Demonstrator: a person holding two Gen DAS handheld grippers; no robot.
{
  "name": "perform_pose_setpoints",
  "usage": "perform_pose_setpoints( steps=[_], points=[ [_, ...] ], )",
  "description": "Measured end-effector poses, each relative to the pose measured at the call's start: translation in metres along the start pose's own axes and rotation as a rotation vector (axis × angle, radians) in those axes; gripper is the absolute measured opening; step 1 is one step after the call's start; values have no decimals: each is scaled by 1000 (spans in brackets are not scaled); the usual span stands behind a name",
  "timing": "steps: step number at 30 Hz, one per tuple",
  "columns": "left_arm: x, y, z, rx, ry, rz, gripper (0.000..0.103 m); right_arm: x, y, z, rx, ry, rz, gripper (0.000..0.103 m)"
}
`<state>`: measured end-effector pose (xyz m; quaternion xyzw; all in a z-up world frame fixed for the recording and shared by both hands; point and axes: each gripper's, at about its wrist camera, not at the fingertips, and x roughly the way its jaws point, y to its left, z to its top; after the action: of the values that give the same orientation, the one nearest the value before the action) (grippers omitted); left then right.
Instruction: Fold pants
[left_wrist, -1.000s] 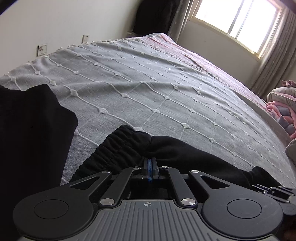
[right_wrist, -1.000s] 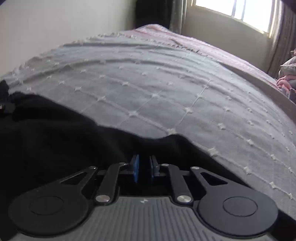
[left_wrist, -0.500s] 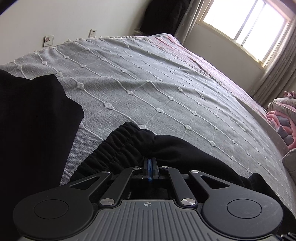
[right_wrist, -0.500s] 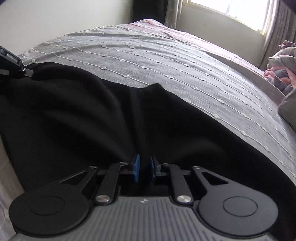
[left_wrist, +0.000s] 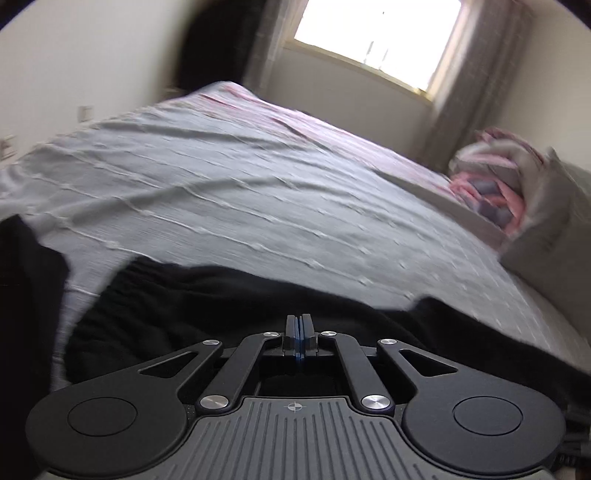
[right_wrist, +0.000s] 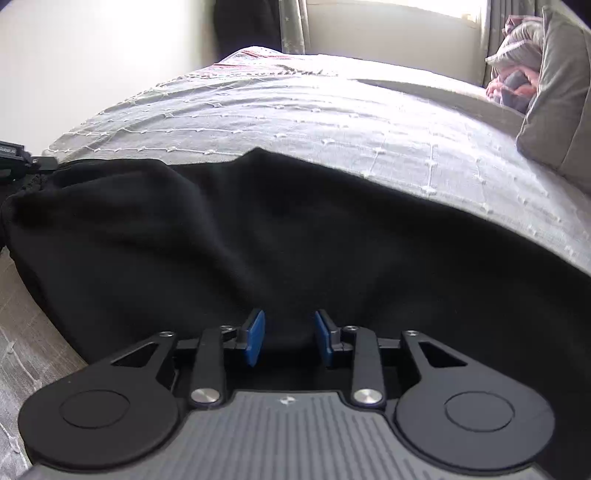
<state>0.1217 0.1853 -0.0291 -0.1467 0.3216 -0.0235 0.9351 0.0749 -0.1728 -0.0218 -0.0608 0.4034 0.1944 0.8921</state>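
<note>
Pants (right_wrist: 258, 236), black, lie spread across the lower half of the right view on the grey bed (right_wrist: 332, 122); in the left view they cross the lower frame. Your left tool (left_wrist: 299, 332) is clenched, pads pressed together at the cloth's near edge; whether fabric is pinched between them cannot be told. Your right tool (right_wrist: 290, 336) has just been opening: its jaws stand apart, released, with a fold of cloth rising between the blue pads (right_wrist: 255, 336), not pressed. Pillow (right_wrist: 561, 88) sits upper right. Left view is blurred.
</note>
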Motion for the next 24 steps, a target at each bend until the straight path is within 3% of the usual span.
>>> perform_pose_setpoints(
  steps=[2, 8, 12, 17, 24],
  points=[
    [14, -12, -9, 19, 47, 7, 5, -3, 3, 1, -9, -20, 8, 87],
    [38, -17, -25, 64, 124, 120, 4, 2, -8, -5, 30, -10, -43, 102],
    [34, -29, -34, 153, 110, 197, 4, -4, -12, -7, 44, -25, -80, 103],
    [24, -44, -43, 230, 98, 255, 5, -15, -8, -5, 31, -114, -187, 103],
    [23, -52, -61, 325, 109, 313, 4, -33, -21, -10, 55, -163, -170, 103]
  ],
)
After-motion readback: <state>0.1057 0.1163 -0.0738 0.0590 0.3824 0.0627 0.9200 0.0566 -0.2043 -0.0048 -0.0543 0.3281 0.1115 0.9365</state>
